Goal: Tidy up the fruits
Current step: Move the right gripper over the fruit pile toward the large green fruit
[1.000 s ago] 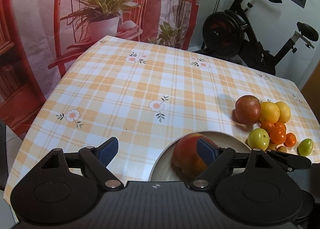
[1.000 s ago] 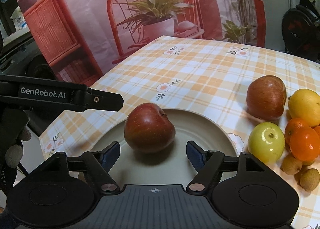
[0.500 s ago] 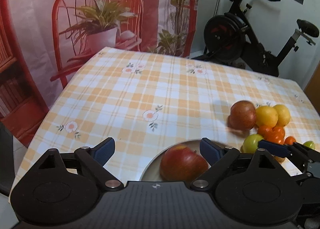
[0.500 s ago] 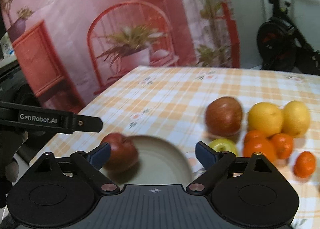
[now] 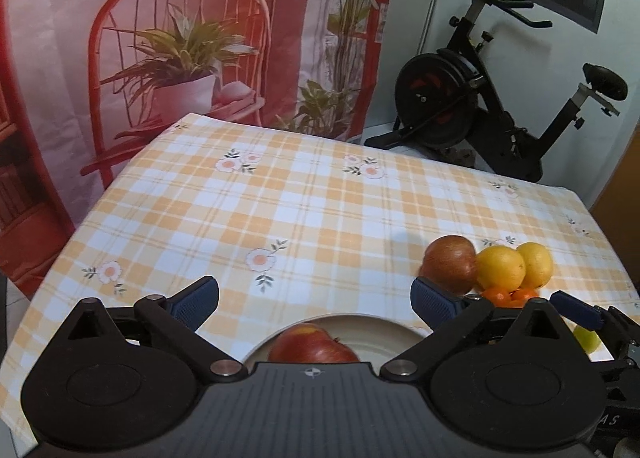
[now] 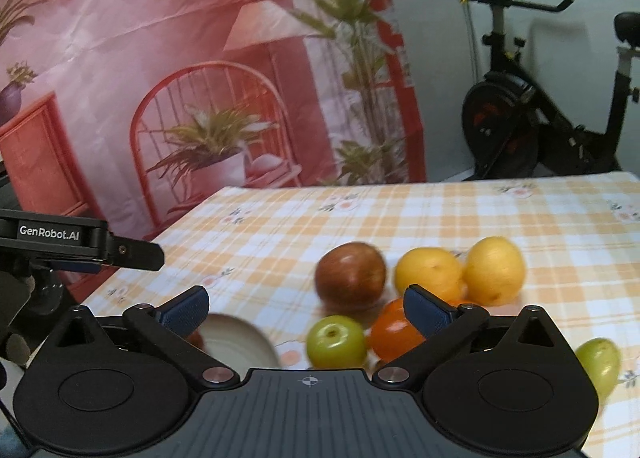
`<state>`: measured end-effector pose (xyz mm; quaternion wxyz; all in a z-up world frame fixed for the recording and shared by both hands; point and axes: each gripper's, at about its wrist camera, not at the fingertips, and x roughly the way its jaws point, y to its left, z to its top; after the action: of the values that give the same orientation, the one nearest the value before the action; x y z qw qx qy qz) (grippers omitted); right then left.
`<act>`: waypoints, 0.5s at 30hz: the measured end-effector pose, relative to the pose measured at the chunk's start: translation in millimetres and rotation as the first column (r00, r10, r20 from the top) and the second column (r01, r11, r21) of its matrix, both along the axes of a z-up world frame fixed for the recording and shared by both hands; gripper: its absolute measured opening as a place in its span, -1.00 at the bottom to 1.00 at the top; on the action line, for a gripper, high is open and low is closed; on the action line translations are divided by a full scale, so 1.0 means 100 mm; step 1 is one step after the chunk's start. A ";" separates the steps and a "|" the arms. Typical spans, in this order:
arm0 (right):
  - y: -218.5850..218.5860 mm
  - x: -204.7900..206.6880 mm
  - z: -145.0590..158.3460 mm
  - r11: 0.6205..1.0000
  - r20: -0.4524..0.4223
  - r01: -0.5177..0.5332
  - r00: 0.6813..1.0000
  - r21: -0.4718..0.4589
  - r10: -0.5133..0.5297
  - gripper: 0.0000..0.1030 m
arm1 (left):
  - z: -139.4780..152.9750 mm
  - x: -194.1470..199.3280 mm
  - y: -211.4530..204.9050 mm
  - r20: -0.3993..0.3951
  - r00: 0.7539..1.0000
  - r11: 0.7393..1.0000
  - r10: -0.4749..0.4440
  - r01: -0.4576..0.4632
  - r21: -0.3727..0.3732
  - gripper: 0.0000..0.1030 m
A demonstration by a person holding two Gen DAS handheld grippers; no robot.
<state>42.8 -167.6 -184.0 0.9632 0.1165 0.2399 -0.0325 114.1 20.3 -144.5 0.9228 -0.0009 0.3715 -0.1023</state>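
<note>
One red apple (image 5: 314, 348) sat on the plate (image 5: 384, 332), its lower half hidden behind the left gripper (image 5: 314, 304) body. That gripper's jaws were spread wide, nothing between them. Second apple (image 6: 350, 278) lay on the checked cloth (image 5: 280, 209), touching an orange (image 6: 430, 274) and a lemon (image 6: 494, 270). Right gripper (image 6: 306, 310) likewise gaped wide and empty above a green fruit (image 6: 336, 342) and a tangerine (image 6: 394, 332), both motion-blurred. Another green fruit (image 6: 598, 358) was partly cut off.

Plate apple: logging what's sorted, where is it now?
In the left wrist view, the red apple sits on the plate, bottom centre, apart from the fruit pile.
</note>
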 end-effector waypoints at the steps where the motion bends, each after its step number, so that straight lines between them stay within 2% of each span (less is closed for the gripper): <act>1: -0.02 -0.02 0.01 1.000 0.005 0.004 1.000 -0.008 -0.004 1.00 | 0.00 0.00 -0.01 0.001 1.000 1.000 -0.008 0.008 -0.005 1.00; 7: -0.19 -0.13 0.08 0.999 0.002 0.005 1.000 -0.038 -0.005 1.00 | -0.02 0.01 -0.12 0.030 0.998 0.998 -0.054 0.055 -0.034 1.00; 13: -0.36 -0.19 0.14 0.998 -0.088 0.034 0.995 -0.054 -0.039 0.99 | -0.05 0.05 -0.23 -0.007 0.997 0.993 -0.078 0.077 -0.093 1.00; 15: -0.42 -0.22 0.13 0.997 -0.100 0.049 0.993 -0.053 -0.054 0.98 | -0.05 0.06 -0.28 -0.013 0.997 0.993 -0.081 0.080 -0.088 1.00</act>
<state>20.8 -209.8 -171.0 0.9512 0.0967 0.2846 -0.0694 120.5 -7.7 -150.0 0.9139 -0.0273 0.3740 -0.1556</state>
